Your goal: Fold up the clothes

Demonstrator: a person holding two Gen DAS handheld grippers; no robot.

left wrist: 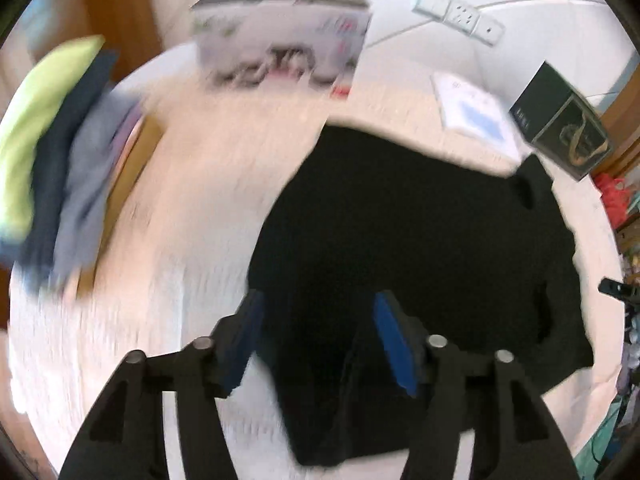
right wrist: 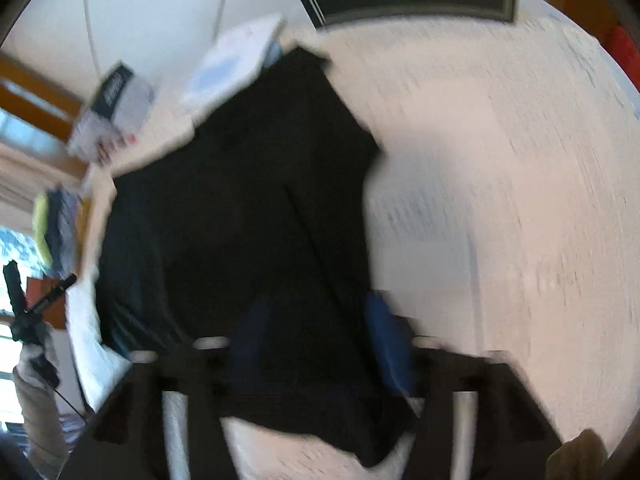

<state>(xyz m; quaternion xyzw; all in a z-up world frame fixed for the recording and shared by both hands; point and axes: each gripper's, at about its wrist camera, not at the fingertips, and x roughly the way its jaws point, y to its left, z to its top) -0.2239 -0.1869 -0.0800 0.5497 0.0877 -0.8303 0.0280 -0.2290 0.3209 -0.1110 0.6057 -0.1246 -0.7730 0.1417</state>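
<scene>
A black garment [left wrist: 420, 240] lies spread on the pale cloth-covered table [left wrist: 180, 220]. My left gripper [left wrist: 320, 340] hovers over its near left edge, open, blue pads [left wrist: 394, 344] wide apart with the cloth beneath them. In the right wrist view the same garment [right wrist: 248, 200] stretches away. My right gripper [right wrist: 320, 338] is open above its near hem, and the fabric shows between the blue pads [right wrist: 386, 344]. Both views are motion-blurred. The left gripper [right wrist: 16, 292], held by a gloved hand, shows at the far left of the right wrist view.
A stack of folded clothes [left wrist: 60, 160], yellow-green, navy and grey, sits at the table's left. A printed box [left wrist: 280, 40], a white booklet [left wrist: 476, 112] and a black box [left wrist: 560, 120] stand along the far edge. Wall sockets [left wrist: 456, 12] are behind.
</scene>
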